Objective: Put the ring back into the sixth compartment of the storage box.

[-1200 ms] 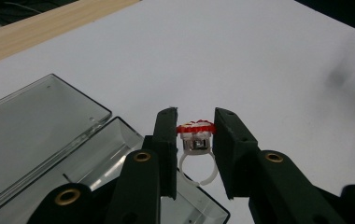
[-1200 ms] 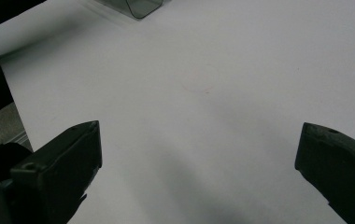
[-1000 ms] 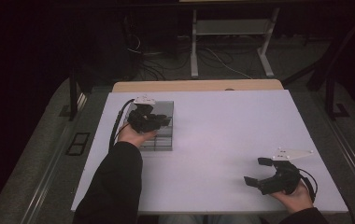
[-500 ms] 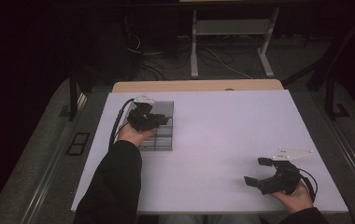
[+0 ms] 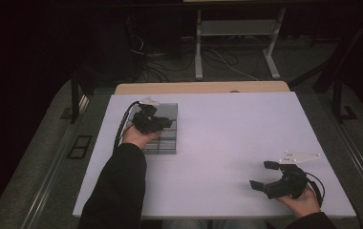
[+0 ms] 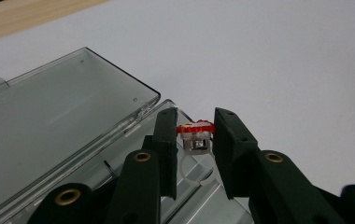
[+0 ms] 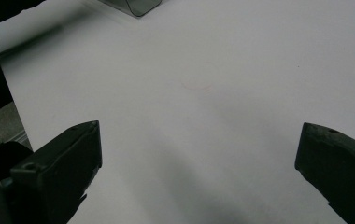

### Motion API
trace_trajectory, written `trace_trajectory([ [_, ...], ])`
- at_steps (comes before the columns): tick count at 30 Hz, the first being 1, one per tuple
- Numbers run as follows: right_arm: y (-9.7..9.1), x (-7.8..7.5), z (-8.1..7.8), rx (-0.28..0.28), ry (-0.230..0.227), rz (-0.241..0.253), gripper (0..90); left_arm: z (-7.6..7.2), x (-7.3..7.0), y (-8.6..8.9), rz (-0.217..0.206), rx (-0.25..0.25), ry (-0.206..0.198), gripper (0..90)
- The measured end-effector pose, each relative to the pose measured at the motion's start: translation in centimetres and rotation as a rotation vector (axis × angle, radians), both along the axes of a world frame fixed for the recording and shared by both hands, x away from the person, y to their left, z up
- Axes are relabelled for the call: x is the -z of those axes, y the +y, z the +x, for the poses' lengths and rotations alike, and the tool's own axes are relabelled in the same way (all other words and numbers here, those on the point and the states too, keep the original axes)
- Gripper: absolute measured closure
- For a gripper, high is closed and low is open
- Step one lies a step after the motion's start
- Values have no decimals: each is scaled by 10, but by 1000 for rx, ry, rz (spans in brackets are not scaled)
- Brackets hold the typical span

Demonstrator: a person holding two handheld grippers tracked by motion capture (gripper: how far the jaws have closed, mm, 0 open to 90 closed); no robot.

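Your right gripper (image 5: 269, 177) rests low at the near right corner of the white surface (image 5: 237, 138), jaws spread wide with nothing between them, parked out of the way

Your left gripper (image 6: 194, 140) has its jaws pinched on a small clear-banded ring with a red top (image 6: 195, 135), held just above the open smoky-clear plastic case (image 6: 68, 121) at the far left, lid laid flat, likely for dropping in; forearm reaches forward, gripper tilted down
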State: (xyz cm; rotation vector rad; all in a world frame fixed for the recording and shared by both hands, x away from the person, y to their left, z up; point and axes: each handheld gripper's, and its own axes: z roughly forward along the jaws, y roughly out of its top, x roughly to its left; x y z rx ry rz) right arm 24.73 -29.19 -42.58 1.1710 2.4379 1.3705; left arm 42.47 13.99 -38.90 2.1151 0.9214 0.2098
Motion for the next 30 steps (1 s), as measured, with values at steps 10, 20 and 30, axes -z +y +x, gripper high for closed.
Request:
trace_trajectory([
  [10,-1,0,0,1,0,2,6,8,14,3,34,-14,35,699],
  [20,-2,0,0,1,-1,3,6,13,22,4,56,-22,72,698],
  [30,-2,0,0,5,1,4,5,20,27,3,66,-27,104,678],
])
